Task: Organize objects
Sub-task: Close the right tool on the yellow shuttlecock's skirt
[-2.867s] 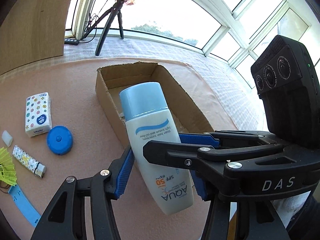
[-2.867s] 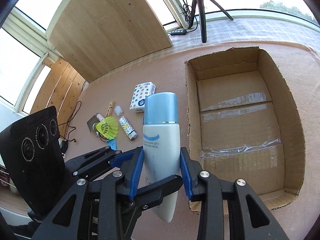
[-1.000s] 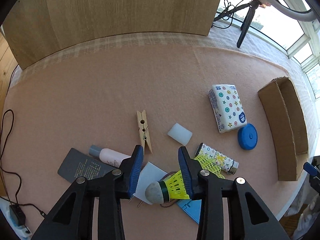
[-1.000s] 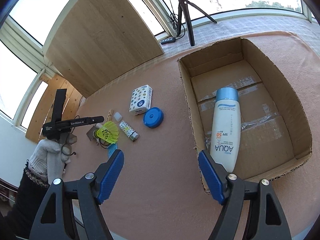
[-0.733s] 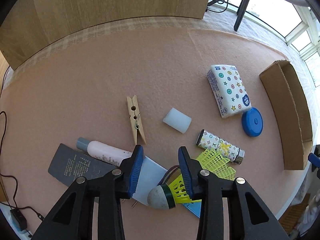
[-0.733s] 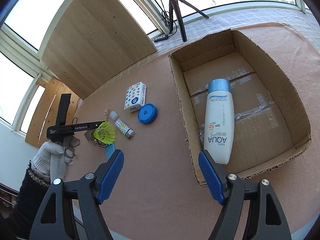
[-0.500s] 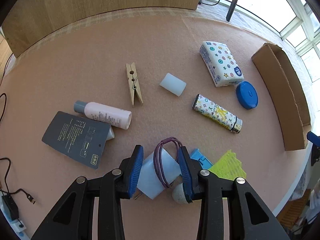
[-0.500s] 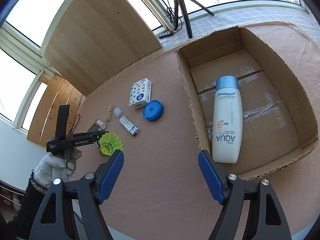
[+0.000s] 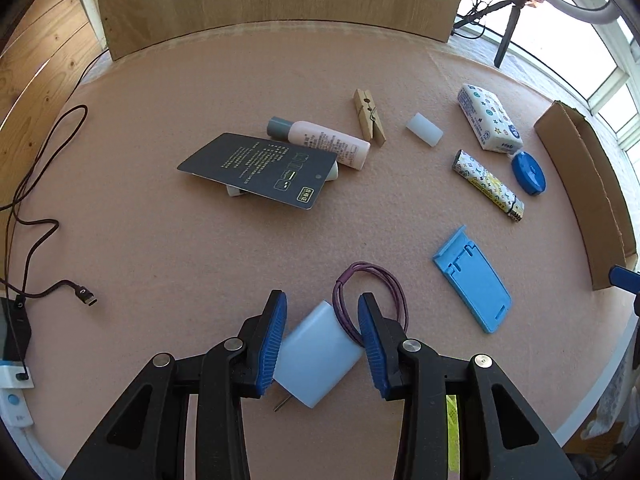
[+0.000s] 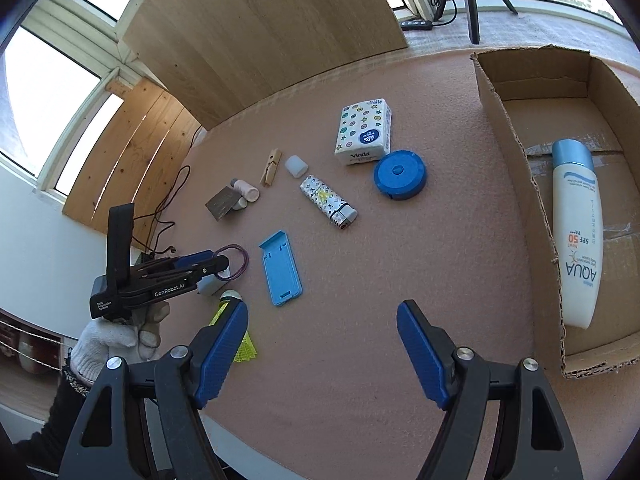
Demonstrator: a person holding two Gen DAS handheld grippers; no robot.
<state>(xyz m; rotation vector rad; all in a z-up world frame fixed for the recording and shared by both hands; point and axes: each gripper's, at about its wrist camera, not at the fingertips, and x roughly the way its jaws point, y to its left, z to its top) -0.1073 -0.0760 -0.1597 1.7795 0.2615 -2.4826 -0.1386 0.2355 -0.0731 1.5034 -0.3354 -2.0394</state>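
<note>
My left gripper (image 9: 322, 340) is open over a pale blue charger plug (image 9: 316, 364) and a purple hair tie (image 9: 370, 306) at the table's near edge; it also shows in the right wrist view (image 10: 218, 266). A yellow shuttlecock (image 10: 236, 332) lies just below it, apart from the fingers. My right gripper (image 10: 322, 354) is open and empty above the table. The cardboard box (image 10: 504, 120) holds a white sunscreen bottle (image 10: 576, 232) lying flat.
On the pink table lie a blue phone stand (image 9: 474, 280), patterned lighter (image 9: 486, 184), blue tape measure (image 9: 528, 172), tissue pack (image 9: 488, 120), white cap (image 9: 424, 134), clothespin (image 9: 368, 116), pink bottle (image 9: 320, 142) and dark card (image 9: 260, 168). A cable (image 9: 44, 216) trails at left.
My left gripper has pulled back toward the table's near edge and the shuttlecock has dropped out from between its fingers. The right gripper has drifted left, away from the box.
</note>
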